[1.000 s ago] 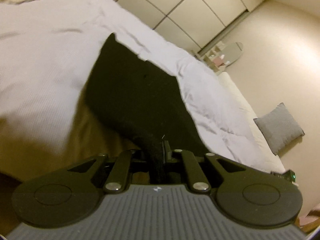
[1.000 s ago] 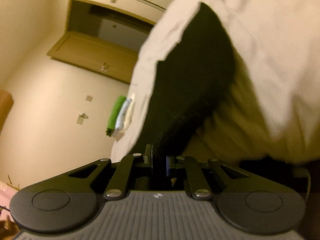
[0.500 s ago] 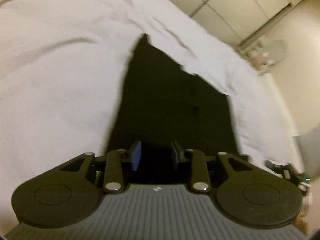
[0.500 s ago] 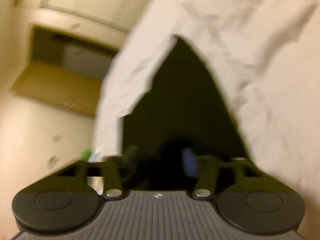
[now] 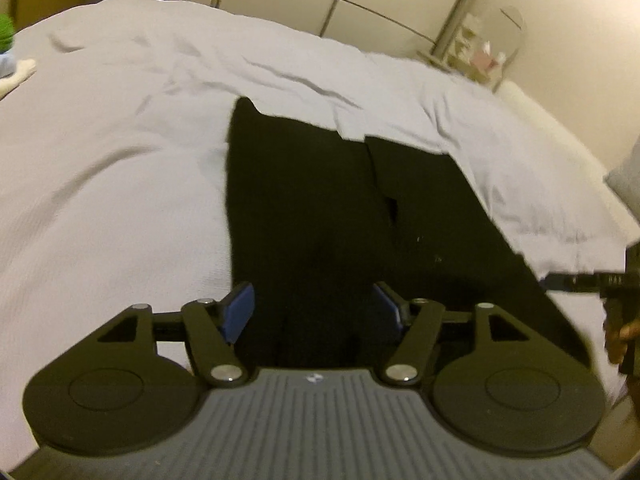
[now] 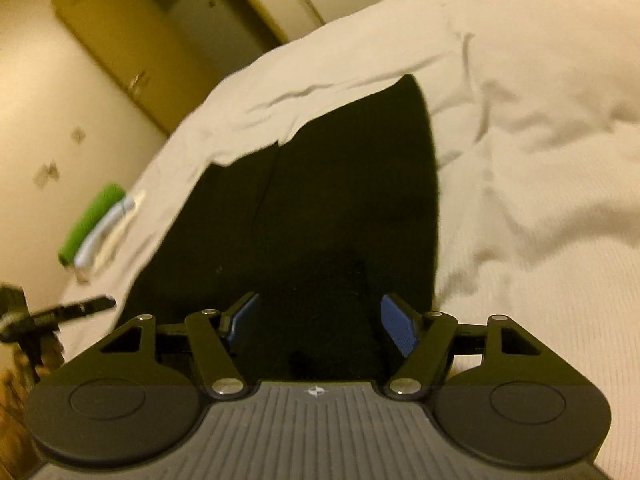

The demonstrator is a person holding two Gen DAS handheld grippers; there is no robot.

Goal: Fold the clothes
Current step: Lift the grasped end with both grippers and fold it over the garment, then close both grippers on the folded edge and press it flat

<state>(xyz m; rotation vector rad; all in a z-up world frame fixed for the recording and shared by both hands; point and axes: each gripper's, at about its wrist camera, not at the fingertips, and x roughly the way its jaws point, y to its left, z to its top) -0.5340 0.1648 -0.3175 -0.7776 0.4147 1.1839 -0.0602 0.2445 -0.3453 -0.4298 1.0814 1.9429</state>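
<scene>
On white bed [image 5: 120,168] — black garment [image 5: 320,208] flat; left gripper [image 5: 316,312] jaws just widened, right gripper [image 6: 320,324] jaws narrowed slightly — both spread, pinching nothing.

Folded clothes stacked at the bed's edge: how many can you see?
3 in the right wrist view: a green one outermost, a light blue one beside it, a white one nearest the black garment. More may be hidden.

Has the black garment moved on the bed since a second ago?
Yes. The black garment, then hanging pinched in both grippers, now lies flat on the white bedcover. The left gripper and right gripper have just been opening, pads clear of it.
</scene>
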